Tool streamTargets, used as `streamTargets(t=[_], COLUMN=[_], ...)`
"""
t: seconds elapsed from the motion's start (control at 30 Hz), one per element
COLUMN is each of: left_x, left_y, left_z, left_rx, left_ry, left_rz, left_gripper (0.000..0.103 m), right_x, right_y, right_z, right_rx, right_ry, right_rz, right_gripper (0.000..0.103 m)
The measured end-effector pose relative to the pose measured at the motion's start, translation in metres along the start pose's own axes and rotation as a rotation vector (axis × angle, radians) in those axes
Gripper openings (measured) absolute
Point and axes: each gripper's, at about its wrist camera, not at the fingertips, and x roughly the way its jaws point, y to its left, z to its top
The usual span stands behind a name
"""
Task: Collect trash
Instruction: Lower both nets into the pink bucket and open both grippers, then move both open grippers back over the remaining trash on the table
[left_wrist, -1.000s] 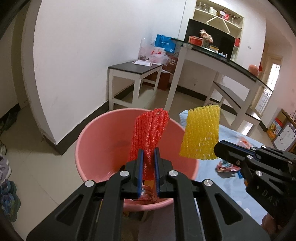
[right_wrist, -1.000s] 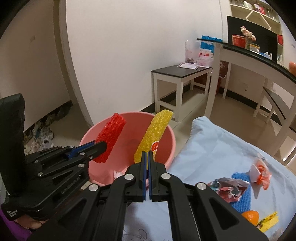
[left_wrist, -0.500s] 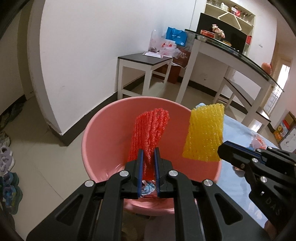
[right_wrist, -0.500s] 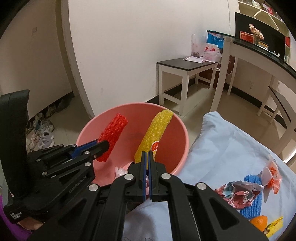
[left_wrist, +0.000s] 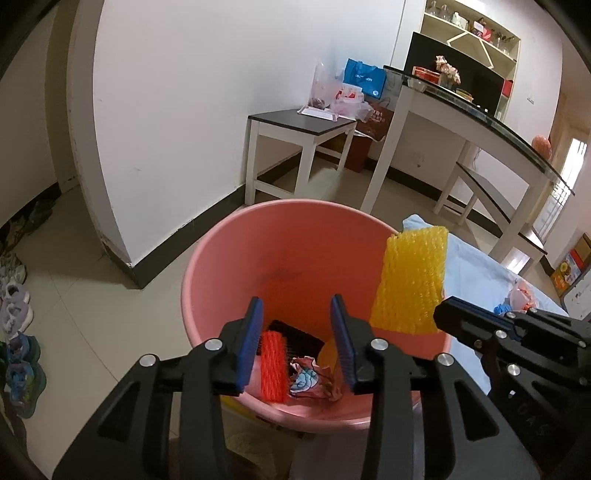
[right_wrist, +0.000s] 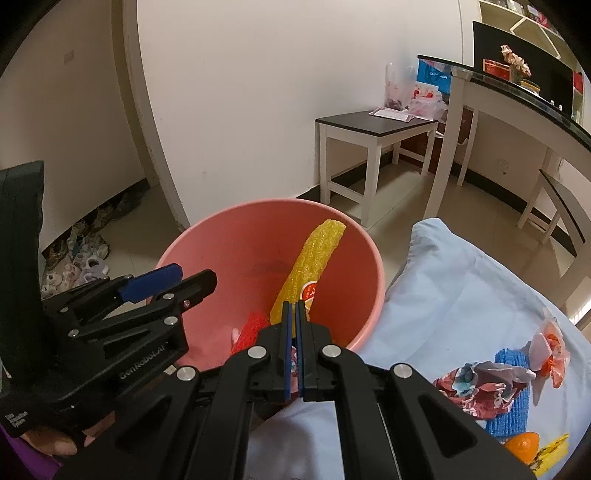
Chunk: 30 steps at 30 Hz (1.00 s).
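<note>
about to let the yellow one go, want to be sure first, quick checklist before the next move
1. Red foam net lies in the pink bin: ok.
2. Left gripper jaws have just been opening, nothing between them: ok.
3. Right gripper clamps the yellow foam net: ok.
4. Yellow foam net hangs over the bin opening: ok.
5. Blue-clothed table cleared: not ok, wrappers and a blue foam net remain.

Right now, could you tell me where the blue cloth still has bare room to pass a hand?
The blue cloth is bare between the pink basin and the crumpled wrappers. It is crowded lower right: wrappers, blue mesh, an orange.
</note>
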Motion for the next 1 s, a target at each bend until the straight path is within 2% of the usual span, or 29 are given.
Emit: streamTargets(t=[0.07, 0.13, 0.17, 0.2, 0.7, 1.0], left_x=[-0.002, -0.003, -0.005, -0.006, -0.029, -0.052], left_y=[0.000, 0.001, 0.001, 0.001, -0.011, -0.045], left_z=[0.000, 0.001, 0.001, 0.001, 0.003, 0.000], left_rx=[0.000, -0.002, -0.002, -0.003, 0.022, 0.095], left_ry=[-0.003, -0.005, -0.006, -0.008, -0.034, -0.069], left_rz=[0.000, -0.005, -0.006, -0.007, -0.041, -0.092], left_gripper=[0.038, 0.038, 0.038, 0.038, 0.038, 0.038], right_x=[0.000, -0.001, -0.002, -0.003, -0.035, -0.074], right_y=[0.000, -0.001, -0.002, -0.002, -0.013, -0.037], right_z=[0.000, 0.000, 0.000, 0.000, -0.012, -0.035], right_rx=[0.004, 0.009, 0.012, 0.013, 0.053, 0.113], right_ry=[0.002, 0.001, -0.002, -0.006, -0.047, -0.068], right_rz=[0.007, 0.017, 0.023, 0.024, 0.017, -0.030], right_gripper=[0.006, 0.017, 0.026, 0.029, 0.038, 0.041])
